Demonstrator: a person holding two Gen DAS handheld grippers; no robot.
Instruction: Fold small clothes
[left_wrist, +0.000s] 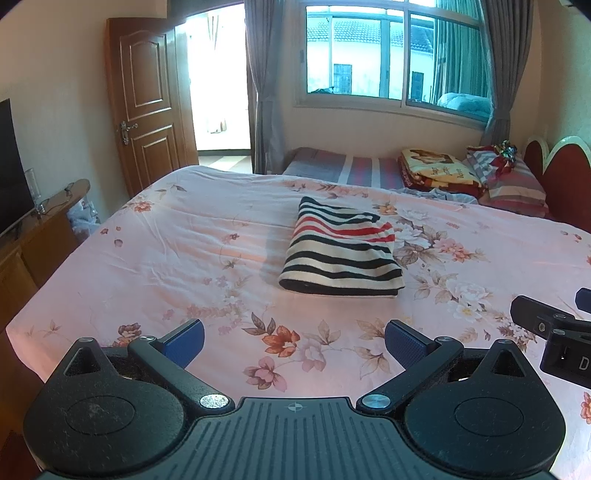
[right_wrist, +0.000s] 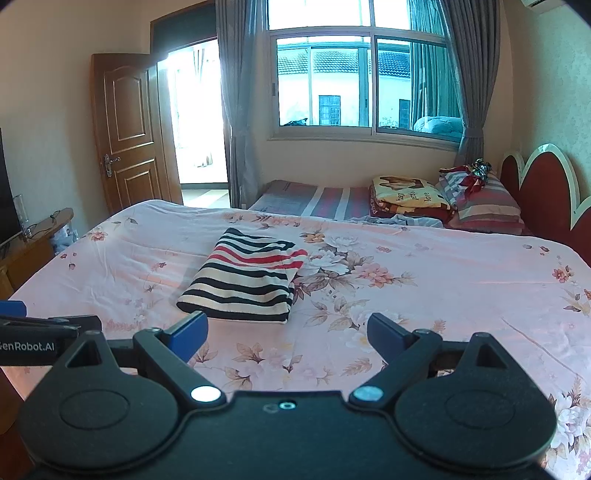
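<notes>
A small striped garment, black, cream and red, lies folded into a compact rectangle on the pink floral bed sheet. It also shows in the right wrist view. My left gripper is open and empty, held above the sheet in front of the garment. My right gripper is open and empty, just in front of the garment's near right corner. The right gripper shows at the right edge of the left wrist view. The left gripper shows at the left edge of the right wrist view.
A second bed with a folded blanket and pillows stands behind, under the window. A red headboard is at the right. A wooden cabinet with a TV and an open door are at the left.
</notes>
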